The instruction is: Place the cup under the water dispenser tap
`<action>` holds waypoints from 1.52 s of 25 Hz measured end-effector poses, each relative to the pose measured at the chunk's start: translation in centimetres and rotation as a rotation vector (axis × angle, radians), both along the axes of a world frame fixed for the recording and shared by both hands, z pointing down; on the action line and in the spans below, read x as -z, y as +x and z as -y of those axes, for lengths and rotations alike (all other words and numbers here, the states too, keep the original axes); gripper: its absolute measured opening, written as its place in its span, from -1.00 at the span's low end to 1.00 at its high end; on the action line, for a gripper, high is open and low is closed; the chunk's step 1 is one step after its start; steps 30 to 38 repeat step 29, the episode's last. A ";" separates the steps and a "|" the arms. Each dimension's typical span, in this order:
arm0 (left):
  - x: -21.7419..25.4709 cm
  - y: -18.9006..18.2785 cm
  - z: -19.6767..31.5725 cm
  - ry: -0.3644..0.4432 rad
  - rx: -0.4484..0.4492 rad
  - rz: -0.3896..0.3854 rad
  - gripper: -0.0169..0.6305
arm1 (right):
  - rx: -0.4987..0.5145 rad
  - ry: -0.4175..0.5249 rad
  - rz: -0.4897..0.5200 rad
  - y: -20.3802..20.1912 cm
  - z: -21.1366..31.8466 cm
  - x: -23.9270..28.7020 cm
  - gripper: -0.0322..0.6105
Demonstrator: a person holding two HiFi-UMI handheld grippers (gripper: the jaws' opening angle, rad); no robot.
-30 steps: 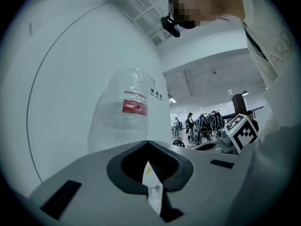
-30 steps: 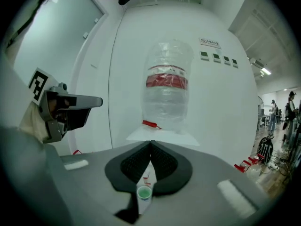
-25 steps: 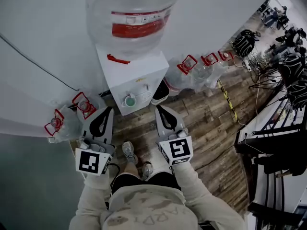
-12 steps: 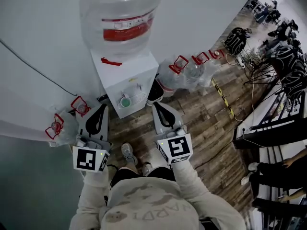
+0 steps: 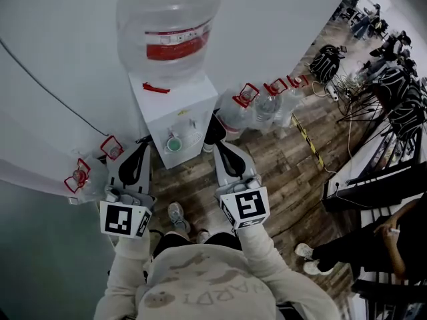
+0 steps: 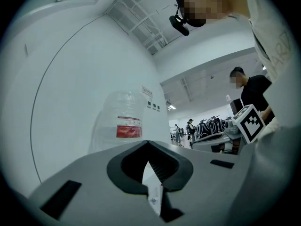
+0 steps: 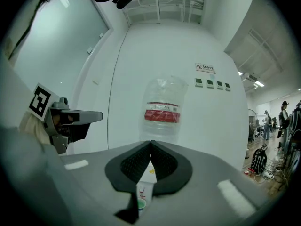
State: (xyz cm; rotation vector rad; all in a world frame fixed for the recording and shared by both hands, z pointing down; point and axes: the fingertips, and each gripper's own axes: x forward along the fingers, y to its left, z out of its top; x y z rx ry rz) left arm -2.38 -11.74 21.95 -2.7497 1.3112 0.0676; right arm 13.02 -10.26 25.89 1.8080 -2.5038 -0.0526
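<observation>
White plastic makes up the water dispenser (image 5: pixel 175 102), which stands just ahead of both claws. A big clear bottle (image 5: pixel 170 25) with a red label is upended on it, and the bottle's top is cut off by the picture's edge.

The left claw (image 5: pixel 145 147) is closed and holds nothing. Its tips meet in a point, with only a thin slit of background below them. The right claw (image 5: pixel 219 151) is likewise shut and empty. Both point level toward the dispenser.

The cup (image 5: pixel 173 142), green inside, stands on the dispenser's front ledge. It is ahead of and between the two claws, and lower than the right one. In the right gripper view only a sliver of the cup (image 7: pixel 141 204) shows through the slit beneath the closed tips. In the left gripper view that claw's own grey body blocks everything low. The taps above the cup are too small to tell apart, so whether it sits squarely under one cannot be told.

Empty bottles (image 5: pixel 257 105) with red handles lie on the wooden floor (image 5: pixel 280 159), outward of each claw. The group outward of the left claw is partly covered by it.
</observation>
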 end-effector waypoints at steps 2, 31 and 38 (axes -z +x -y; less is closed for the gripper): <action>0.4 -0.1 -0.5 0.007 0.000 -0.003 -0.93 | -0.003 0.008 0.005 0.0 -0.5 0.4 -0.87; 2.0 1.4 -2.4 0.036 -0.018 -0.021 -0.93 | -0.025 0.066 -0.002 1.0 -2.5 2.4 -0.87; 2.0 1.4 -2.4 0.036 -0.018 -0.021 -0.93 | -0.025 0.066 -0.002 1.0 -2.5 2.4 -0.87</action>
